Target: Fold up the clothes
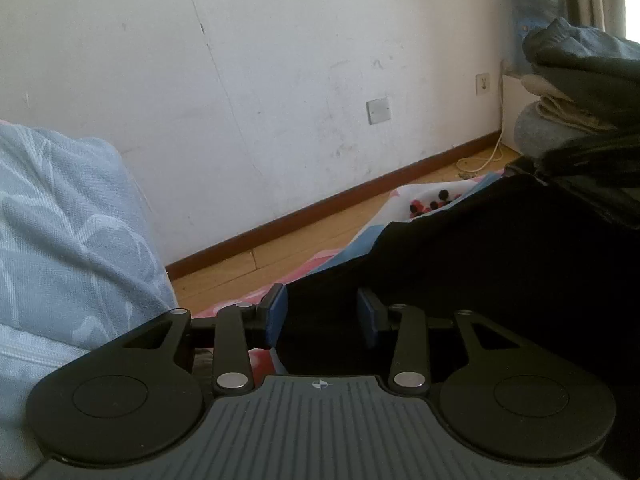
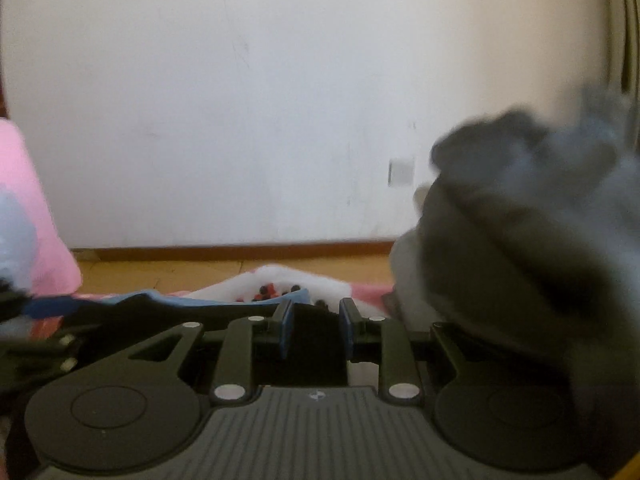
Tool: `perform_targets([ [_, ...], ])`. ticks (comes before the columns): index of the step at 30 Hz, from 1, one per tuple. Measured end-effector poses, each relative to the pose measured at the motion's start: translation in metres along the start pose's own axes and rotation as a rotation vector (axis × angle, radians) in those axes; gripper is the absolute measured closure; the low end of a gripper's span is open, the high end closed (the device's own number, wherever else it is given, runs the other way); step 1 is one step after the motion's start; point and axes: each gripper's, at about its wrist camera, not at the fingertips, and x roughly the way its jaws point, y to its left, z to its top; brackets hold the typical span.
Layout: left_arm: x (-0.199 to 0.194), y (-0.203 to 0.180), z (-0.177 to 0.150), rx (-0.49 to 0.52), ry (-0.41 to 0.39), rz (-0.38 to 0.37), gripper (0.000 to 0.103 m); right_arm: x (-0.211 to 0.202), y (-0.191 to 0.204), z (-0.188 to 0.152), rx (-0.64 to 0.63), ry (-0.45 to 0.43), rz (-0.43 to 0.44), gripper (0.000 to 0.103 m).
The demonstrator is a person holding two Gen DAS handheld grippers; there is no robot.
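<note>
Both views low, facing shared wall (image 1: 280,60).

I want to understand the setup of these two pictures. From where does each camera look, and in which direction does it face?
Left wrist: sits on the left gripper, low, facing a white wall; its blue-padded fingers stand apart over a black garment.
Right wrist: sits on the right gripper, facing the same wall; fingers apart around black cloth, blurred dark clothes at right.
Shared: wall, wooden floor, patterned cloth with red and black dots.

Your left gripper (image 1: 322,316) and right gripper (image 2: 316,330) look alike: black linkage arms, silver pivot screws, blue finger pads (image 1: 277,312), ribbed grey body with a crosshair mark.
</note>
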Motion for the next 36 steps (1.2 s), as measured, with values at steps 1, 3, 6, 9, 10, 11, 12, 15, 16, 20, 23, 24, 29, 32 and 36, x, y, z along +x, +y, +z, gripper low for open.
perform_targets([
  [1,0.0,0.0,0.0,-0.001,0.0,0.0,0.064,-0.015,0.0,-0.003,-0.011,-0.009,0.039,0.077],
  [3,0.0,-0.001,0.001,-0.007,-0.001,-0.002,0.064,-0.046,-0.001,-0.012,-0.041,-0.012,0.122,0.077],
  [6,-0.003,0.0,0.002,-0.017,-0.007,-0.009,0.064,-0.072,-0.003,-0.033,-0.063,0.053,0.187,0.077],
  [9,-0.021,0.0,0.007,-0.019,-0.031,-0.037,0.064,-0.071,-0.02,-0.049,-0.022,0.136,0.058,0.075],
  [10,-0.031,-0.001,0.009,-0.007,-0.041,-0.049,0.063,-0.076,-0.031,-0.052,0.023,0.138,0.022,0.075],
  [11,-0.041,-0.002,0.012,0.009,-0.052,-0.063,0.063,-0.089,-0.045,-0.052,0.09,0.114,0.014,0.075],
  [12,-0.054,-0.004,0.014,0.04,-0.056,-0.091,0.062,-0.102,-0.053,-0.054,0.129,0.091,0.02,0.075],
  [15,-0.089,-0.016,0.018,0.167,-0.011,-0.225,0.054,-0.136,-0.069,-0.061,0.187,0.043,0.052,0.075],
  [16,-0.099,-0.021,0.016,0.208,0.008,-0.259,0.054,-0.148,-0.075,-0.063,0.207,0.027,0.062,0.075],
  [20,-0.111,-0.047,-0.01,0.36,0.112,-0.293,0.054,-0.157,-0.062,-0.081,0.121,0.081,0.174,0.075],
  [23,-0.12,-0.067,-0.029,0.475,0.191,-0.318,0.054,-0.143,-0.052,-0.103,0.084,0.161,0.196,0.076],
  [24,-0.122,-0.074,-0.036,0.513,0.217,-0.326,0.054,-0.14,-0.051,-0.11,0.066,0.188,0.164,0.078],
  [29,-0.15,-0.084,-0.044,0.557,0.24,-0.363,0.054,-0.165,-0.044,-0.125,0.01,0.227,0.034,0.079],
  [32,-0.176,-0.074,-0.033,0.48,0.178,-0.382,0.051,-0.216,-0.041,-0.131,0.032,0.223,-0.004,0.077],
  [36,-0.217,-0.063,-0.019,0.324,0.033,-0.408,0.036,-0.253,-0.035,-0.13,0.111,0.225,-0.008,0.059],
])
